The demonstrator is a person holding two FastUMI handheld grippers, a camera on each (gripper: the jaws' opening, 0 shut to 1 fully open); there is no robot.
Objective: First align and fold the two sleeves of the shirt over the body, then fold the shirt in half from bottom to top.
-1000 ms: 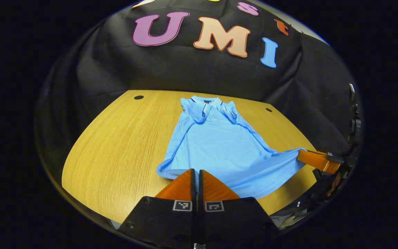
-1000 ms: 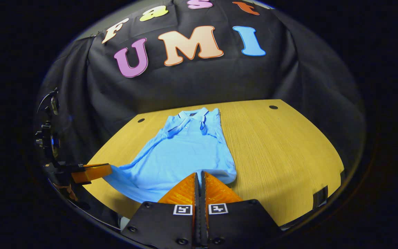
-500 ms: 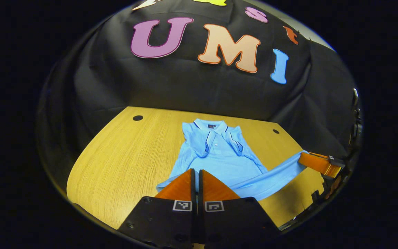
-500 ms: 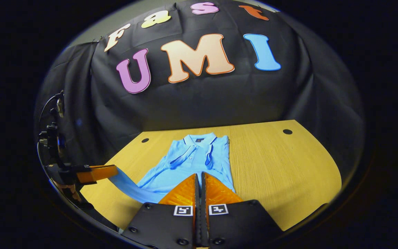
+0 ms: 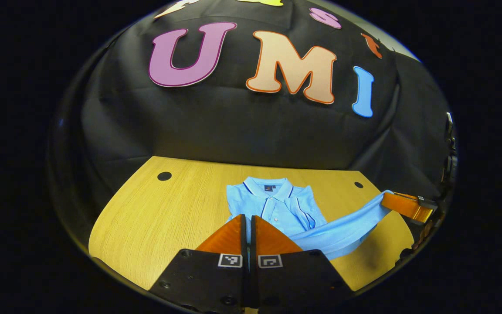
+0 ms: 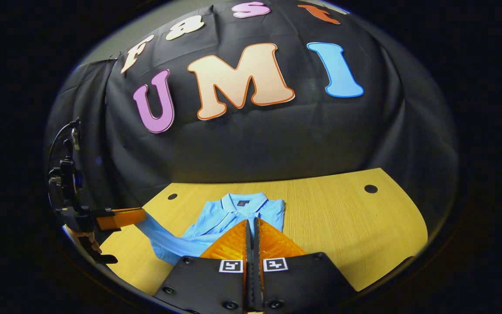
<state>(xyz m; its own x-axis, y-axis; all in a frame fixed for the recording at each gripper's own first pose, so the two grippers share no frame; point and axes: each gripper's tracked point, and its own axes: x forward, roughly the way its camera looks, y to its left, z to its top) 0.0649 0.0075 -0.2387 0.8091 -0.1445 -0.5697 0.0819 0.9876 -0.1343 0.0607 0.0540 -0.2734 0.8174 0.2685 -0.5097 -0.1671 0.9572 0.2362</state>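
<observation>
While the blue shirt [image 5: 277, 207] lies collar-up on the wooden worktop [image 5: 168, 213], its hem is raised off the wood, each corner pinched between the pressed-together fingers of the left claw [image 5: 247, 226] and the right claw [image 6: 251, 231].

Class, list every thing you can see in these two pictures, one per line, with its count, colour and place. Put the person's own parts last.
shirt: one, light blue polo, collar toward the wall, on the table, bottom hem lifted off the wood.
table: one, yellow-brown wood grain, beneath the shirt.
holes in the table: two, dark, round, at the far corners.
wall cloth: one, black, behind the table.
left tongs: one pair, shut on the shirt's hem, at the bottom of the left gripper view.
right tongs: one pair, shut on the hem, at the bottom of the right gripper view.
hand: one, holding the left tongs' grip, seen in the right gripper view.
</observation>
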